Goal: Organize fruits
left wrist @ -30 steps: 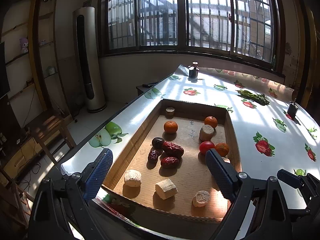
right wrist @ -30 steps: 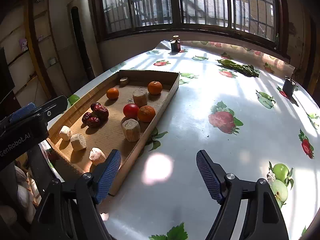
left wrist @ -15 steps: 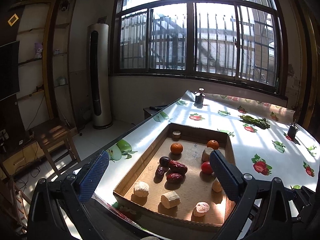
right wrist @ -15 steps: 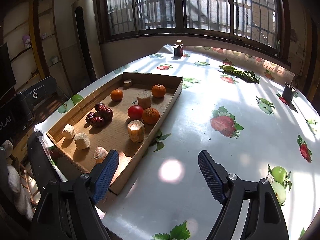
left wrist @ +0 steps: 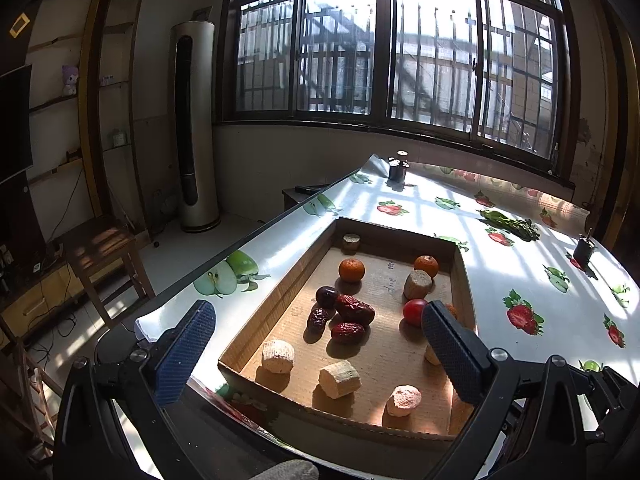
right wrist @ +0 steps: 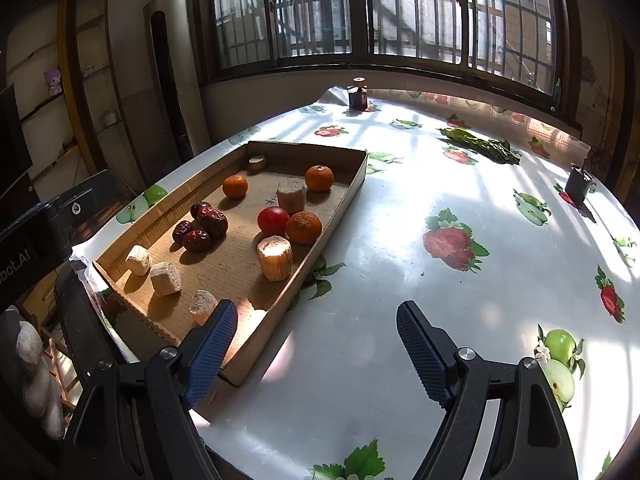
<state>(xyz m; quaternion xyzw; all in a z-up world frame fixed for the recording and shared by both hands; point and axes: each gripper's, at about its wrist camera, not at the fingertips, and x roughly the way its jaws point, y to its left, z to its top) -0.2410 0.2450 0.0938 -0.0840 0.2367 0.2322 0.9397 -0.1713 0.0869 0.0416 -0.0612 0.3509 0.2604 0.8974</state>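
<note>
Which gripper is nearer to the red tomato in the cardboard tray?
Left. The left gripper hangs open over the tray's near end, one finger beside the tomato. The right gripper, also open, sits off the tray's near corner, mostly above the bare tablecloth.

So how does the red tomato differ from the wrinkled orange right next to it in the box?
The tomato is red, smooth and glossy; the wrinkled orange is orange, dull and rough-skinned. The tomato sits toward the box's middle; the orange sits nearer the cardboard box's table-side wall. Both are round, similar in size, side by side on the box floor.
</note>
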